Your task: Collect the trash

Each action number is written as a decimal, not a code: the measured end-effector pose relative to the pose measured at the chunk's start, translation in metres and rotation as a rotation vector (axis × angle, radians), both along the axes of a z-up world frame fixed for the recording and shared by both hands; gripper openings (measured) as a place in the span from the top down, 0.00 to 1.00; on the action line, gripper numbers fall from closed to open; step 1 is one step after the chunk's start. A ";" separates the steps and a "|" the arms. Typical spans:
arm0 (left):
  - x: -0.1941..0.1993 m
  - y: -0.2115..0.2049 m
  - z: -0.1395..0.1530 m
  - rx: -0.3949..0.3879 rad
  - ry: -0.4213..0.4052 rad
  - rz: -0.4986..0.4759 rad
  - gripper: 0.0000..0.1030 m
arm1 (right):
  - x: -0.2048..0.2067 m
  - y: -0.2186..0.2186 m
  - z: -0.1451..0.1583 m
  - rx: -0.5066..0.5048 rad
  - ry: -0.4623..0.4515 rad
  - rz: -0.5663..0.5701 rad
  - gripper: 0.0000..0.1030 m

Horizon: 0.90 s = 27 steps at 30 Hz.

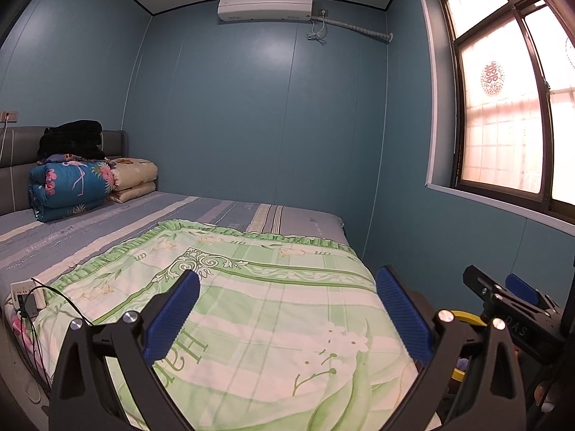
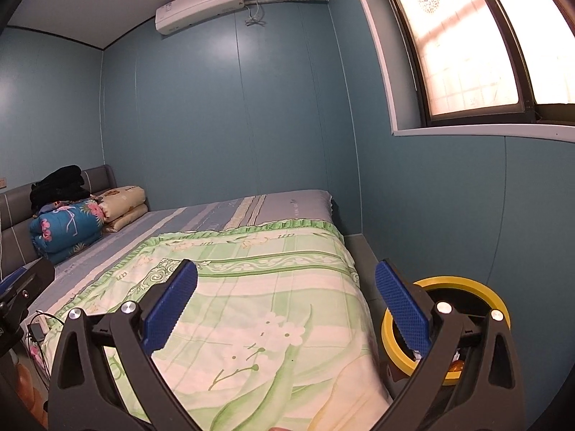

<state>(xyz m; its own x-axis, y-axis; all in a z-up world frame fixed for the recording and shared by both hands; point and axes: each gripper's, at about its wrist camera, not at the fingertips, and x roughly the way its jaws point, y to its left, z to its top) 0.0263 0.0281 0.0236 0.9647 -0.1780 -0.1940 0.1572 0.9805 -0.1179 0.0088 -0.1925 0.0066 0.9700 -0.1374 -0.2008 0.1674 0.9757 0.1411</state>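
A trash bin with a yellow rim (image 2: 452, 282) stands on the floor by the bed's right side, partly behind my right finger; bits of orange and white show inside it. The left wrist view catches only a sliver of the yellow rim (image 1: 463, 318). My left gripper (image 1: 287, 309) is open and empty above the green floral blanket (image 1: 273, 309). Also open and empty, my right gripper (image 2: 287, 305) hovers over the same blanket (image 2: 258, 287), its right finger over the bin. Each gripper appears at the edge of the other's view: the right gripper (image 1: 496, 282) and the left gripper (image 2: 18, 282).
Folded quilts (image 1: 72, 188) and black clothes (image 1: 72, 138) sit by the grey headboard (image 1: 14, 165). A power strip with cables (image 1: 27, 296) lies on the bed's left edge. Blue walls close in, with a window (image 1: 503, 115) at right and a narrow floor strip (image 2: 363, 265) beside the bed.
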 end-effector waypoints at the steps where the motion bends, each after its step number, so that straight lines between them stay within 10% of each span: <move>1: 0.000 0.000 0.000 -0.001 0.001 0.001 0.08 | 0.000 0.001 -0.001 -0.003 0.001 0.001 0.08; 27: 0.003 0.000 -0.002 -0.005 0.012 0.001 0.08 | 0.002 0.003 -0.003 -0.009 0.010 0.006 0.08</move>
